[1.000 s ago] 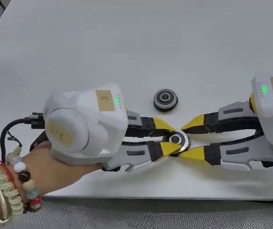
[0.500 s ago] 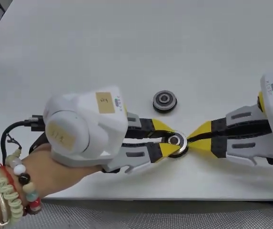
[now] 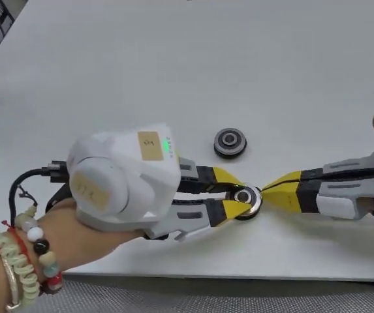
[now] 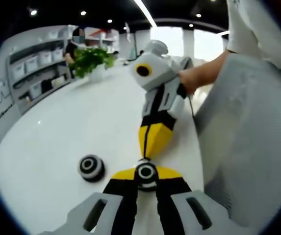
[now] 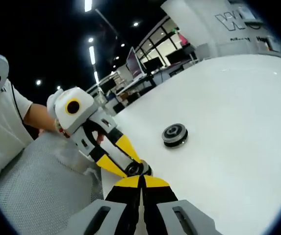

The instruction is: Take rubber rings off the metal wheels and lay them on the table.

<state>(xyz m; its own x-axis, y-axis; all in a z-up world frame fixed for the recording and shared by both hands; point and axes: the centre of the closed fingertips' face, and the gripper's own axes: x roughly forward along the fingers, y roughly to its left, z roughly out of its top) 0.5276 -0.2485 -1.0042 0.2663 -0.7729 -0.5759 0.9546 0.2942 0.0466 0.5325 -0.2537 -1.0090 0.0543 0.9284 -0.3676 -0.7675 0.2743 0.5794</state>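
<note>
A small metal wheel (image 3: 245, 197) with a black rubber ring around it sits between the yellow tips of my left gripper (image 3: 244, 197), which is shut on it just above the table's front edge. It also appears in the left gripper view, wheel (image 4: 146, 174). My right gripper (image 3: 265, 189) comes in from the right with its jaws pressed together, pinching the black ring at the wheel's right rim (image 5: 136, 169). A second wheel (image 3: 230, 141) with its rubber ring on lies flat on the white table (image 3: 173, 65) a little farther back; the second wheel (image 4: 91, 167) is left of my jaws, and the second wheel (image 5: 174, 134) lies flat.
The table's front edge (image 3: 239, 274) runs close below both grippers, with grey mesh fabric (image 3: 206, 297) beyond it. A black cable (image 3: 17, 186) trails from the left gripper. Wide bare tabletop lies behind the wheels. A potted plant (image 4: 91, 61) stands far off.
The right gripper, open around the wheel a second ago, has shut at the wheel's rim and drawn back to the right. The left gripper keeps holding the wheel in place.
</note>
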